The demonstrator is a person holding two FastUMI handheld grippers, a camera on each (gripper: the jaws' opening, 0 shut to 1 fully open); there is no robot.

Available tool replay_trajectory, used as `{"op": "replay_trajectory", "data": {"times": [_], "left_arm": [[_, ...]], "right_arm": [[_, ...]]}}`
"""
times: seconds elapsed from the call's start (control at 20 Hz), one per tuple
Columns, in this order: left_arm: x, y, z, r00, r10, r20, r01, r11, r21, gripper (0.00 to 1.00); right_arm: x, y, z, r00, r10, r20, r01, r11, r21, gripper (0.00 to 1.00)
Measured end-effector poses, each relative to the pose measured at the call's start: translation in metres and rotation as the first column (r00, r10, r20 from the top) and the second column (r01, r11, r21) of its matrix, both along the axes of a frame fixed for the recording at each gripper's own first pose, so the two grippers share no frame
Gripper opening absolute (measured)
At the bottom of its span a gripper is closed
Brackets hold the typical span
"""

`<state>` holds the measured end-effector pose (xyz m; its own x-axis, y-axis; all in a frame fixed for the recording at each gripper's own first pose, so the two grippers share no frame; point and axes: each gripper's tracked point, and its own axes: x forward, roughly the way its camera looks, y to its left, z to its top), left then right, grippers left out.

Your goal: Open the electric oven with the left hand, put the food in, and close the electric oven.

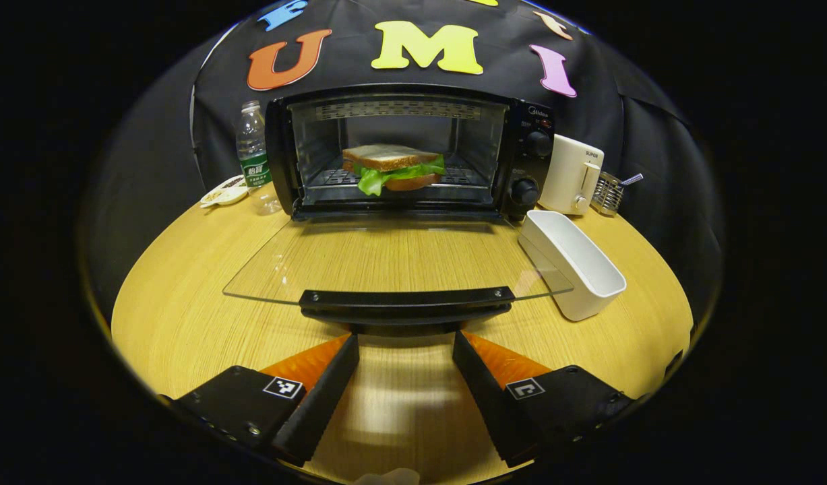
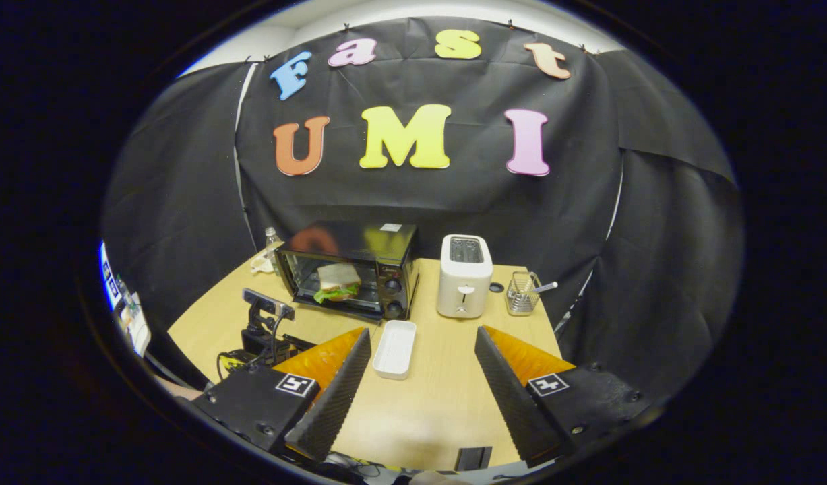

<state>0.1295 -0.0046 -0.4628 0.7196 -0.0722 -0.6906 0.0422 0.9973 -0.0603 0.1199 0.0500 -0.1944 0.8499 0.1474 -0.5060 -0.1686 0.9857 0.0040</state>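
Sitting in open oven, sandwich

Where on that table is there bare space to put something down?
Bare wood lies left of the open oven door, and in front of the toaster beside the white tray. The back edge is crowded: bottle, oven, toaster, wire basket.

Bystanders on the counter
Bottle and dish at the back left; toaster, wire basket, white tray right.
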Motion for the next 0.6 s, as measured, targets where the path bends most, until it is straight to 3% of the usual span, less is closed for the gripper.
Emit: {"op": "replay_trajectory", "data": {"times": [0.6], "left_arm": [[0.018,-0.003,0.032,1.000,0.005,0.025,-0.005,1.000,-0.024,0.94]], "right_arm": [[-0.006,0.001,-0.003,1.000,-0.022,-0.013,0.023,0.999,0.025,1.00]]}}
